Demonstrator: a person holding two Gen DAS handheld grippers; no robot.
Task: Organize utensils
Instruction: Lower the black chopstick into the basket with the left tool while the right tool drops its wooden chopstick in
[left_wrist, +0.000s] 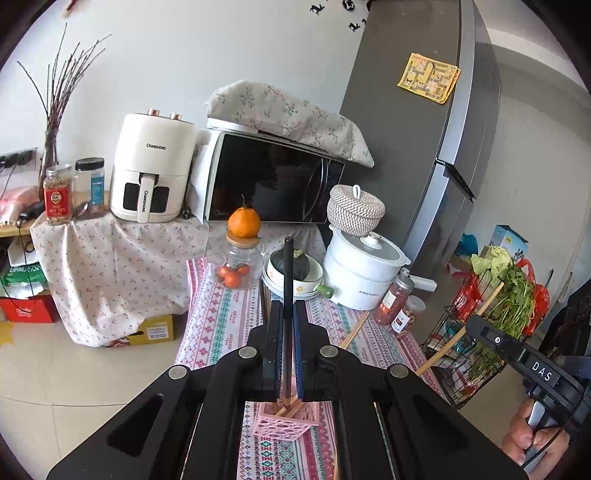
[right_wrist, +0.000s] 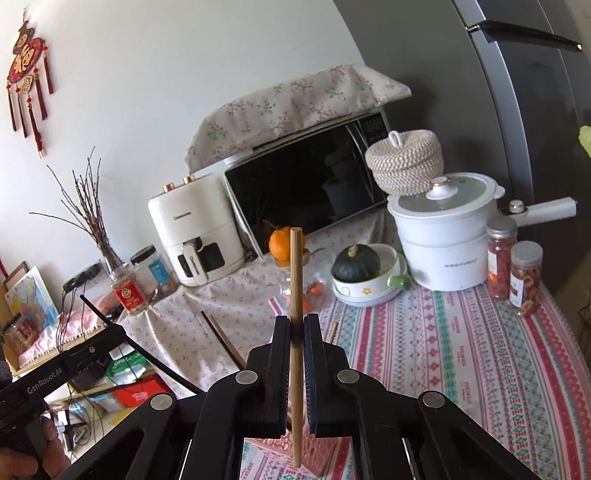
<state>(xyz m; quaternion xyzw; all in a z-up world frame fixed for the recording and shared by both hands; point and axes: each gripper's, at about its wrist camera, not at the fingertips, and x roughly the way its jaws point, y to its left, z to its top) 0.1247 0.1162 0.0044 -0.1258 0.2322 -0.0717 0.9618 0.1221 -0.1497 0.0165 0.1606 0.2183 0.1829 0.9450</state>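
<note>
Each gripper was clamped on one chopstick, the left gripper (left_wrist: 288, 354) on a dark chopstick (left_wrist: 288, 295) and the right gripper (right_wrist: 296, 369) on a pale chopstick (right_wrist: 296, 280), poised above the pink holder (left_wrist: 286, 421) already containing several, while others (left_wrist: 354, 330) lay on the tablecloth (left_wrist: 221, 317).

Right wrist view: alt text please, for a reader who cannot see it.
The right tongs are shut on a light wooden chopstick, held upright over a pink holder on a patterned tablecloth. Behind stand a white pot and microwave.
</note>
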